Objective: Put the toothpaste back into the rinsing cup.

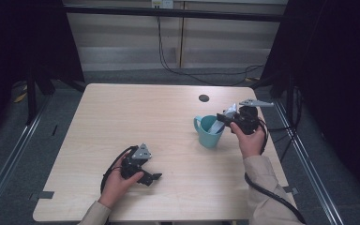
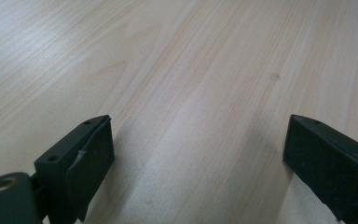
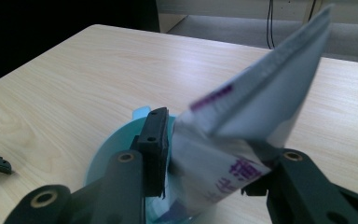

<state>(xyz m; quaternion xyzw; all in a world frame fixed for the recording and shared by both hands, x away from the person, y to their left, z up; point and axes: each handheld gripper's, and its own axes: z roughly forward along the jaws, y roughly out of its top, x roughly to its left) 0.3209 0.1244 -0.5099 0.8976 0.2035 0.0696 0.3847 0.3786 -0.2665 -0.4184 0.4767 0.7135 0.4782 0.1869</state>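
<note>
My right gripper [image 3: 209, 154] stands over the teal cup [image 1: 210, 132], a white tube [image 3: 242, 135] lying between its fingers with its lower end inside the cup; the left pad sits just off it, so I judge the grip loosened. The tube looks light, soft and squashy, best pinched near its flat crimped tail. My left gripper [image 2: 198, 163] rests open on the bare worktop [image 2: 182, 70]. The high view shows the cup's handle [image 1: 198, 123]; the right gripper view shows purple print.

The high view looks forward and down over the whole bench [image 1: 122, 117]. The left gripper view skims bare bench close up; the right gripper view peers closely into the cup [image 3: 116, 140], shared with the high view [image 1: 209, 133]
</note>
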